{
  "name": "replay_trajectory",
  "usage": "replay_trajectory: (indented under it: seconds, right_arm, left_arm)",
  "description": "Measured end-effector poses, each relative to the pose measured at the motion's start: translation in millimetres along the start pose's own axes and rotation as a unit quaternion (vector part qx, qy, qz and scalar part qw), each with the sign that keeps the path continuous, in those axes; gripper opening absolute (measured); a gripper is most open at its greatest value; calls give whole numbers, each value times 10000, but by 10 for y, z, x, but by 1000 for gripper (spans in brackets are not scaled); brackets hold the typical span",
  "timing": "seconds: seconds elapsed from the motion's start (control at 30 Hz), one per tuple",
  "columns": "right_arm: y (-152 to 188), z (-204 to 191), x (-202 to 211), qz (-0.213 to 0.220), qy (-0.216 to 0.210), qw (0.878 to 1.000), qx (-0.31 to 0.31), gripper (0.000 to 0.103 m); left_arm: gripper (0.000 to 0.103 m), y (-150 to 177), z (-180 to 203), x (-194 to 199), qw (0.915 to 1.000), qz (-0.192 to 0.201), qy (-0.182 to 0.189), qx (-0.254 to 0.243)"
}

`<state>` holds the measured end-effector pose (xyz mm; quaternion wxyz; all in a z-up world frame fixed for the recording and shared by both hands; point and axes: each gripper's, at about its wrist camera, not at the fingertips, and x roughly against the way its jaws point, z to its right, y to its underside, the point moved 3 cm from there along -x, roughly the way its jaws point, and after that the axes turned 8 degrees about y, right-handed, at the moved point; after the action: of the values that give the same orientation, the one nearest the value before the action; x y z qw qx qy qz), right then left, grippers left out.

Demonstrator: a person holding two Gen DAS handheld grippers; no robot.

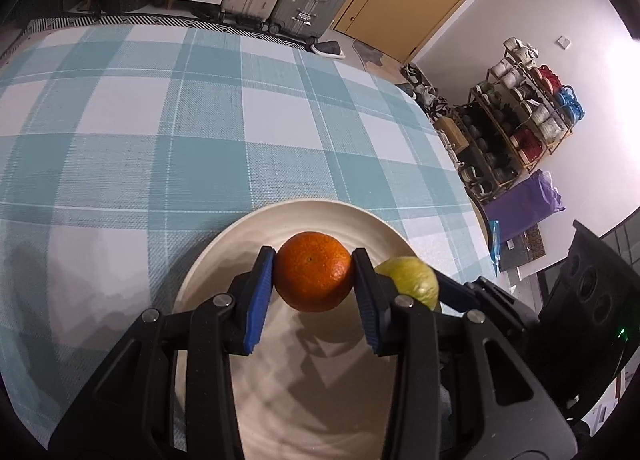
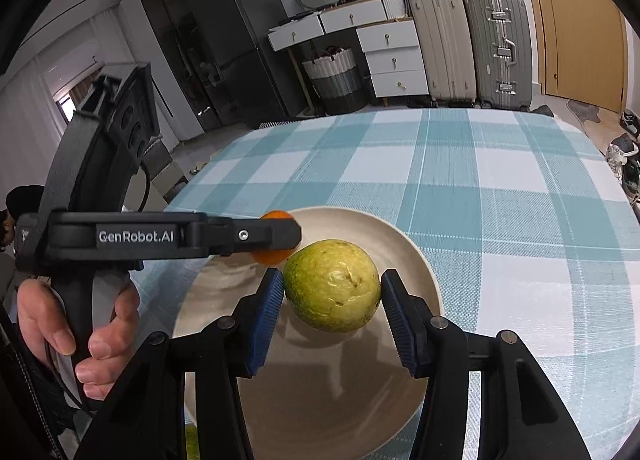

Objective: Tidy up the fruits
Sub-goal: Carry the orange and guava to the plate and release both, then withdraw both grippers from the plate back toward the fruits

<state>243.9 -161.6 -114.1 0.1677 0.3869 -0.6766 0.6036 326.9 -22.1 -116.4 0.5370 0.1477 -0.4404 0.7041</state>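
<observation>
I have a fruit in each tool above the plate [image 1: 224, 244] on the checked tabletop [image 1: 160, 119]. My left tool [image 1: 313, 278] is closed on the orange [image 1: 314, 276], both blue pads pressed to its sides near its widest part, and my right tool [image 2: 332, 288] is closed on the green fruit [image 2: 332, 286], a wider grip, with the left pad touching and the right pad at its edge. Both fruits seem to hang a little above the plate's bowl, judging by the shadows beneath them, side by side and close, the orange just beyond the green fruit in the right view. The step, as I read it, is to set both down in the plate. To do it well I should lower each fruit until it rests on the plate before I let the pads part, since both are round and will roll toward the middle if dropped. I should keep the two tools apart so their fingers do not knock, and set the orange toward the far side, the green fruit nearer. Then I open gently and lift straight back.
</observation>
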Motion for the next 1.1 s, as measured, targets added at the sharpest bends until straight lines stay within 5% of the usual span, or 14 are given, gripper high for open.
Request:
replay_trajectory:
  seconds: [0.23, 0.37, 0.5, 0.9, 1.1]
  right_arm:
    - [21, -3, -104, -6, 156, 9999, 67, 52]
    - [26, 36, -50, 109, 204, 9997, -10, 63]
    - [13, 94, 164, 389, 251, 9988, -130, 72]
    - [92, 83, 835, 856, 320, 9951, -367, 78]
    - [234, -51, 1217, 1177, 300, 9922, -269, 90]
  left_arm:
    - [36, -25, -20, -165, 9997, -214, -13, 74]
    - [43, -1, 35, -132, 9998, -174, -120, 0]
    - [58, 48, 89, 29, 9997, 7, -236, -51]
    - [65, 398, 316, 668, 9960, 426, -669, -406]
    - [76, 643, 358, 937, 9953, 628, -695, -265]
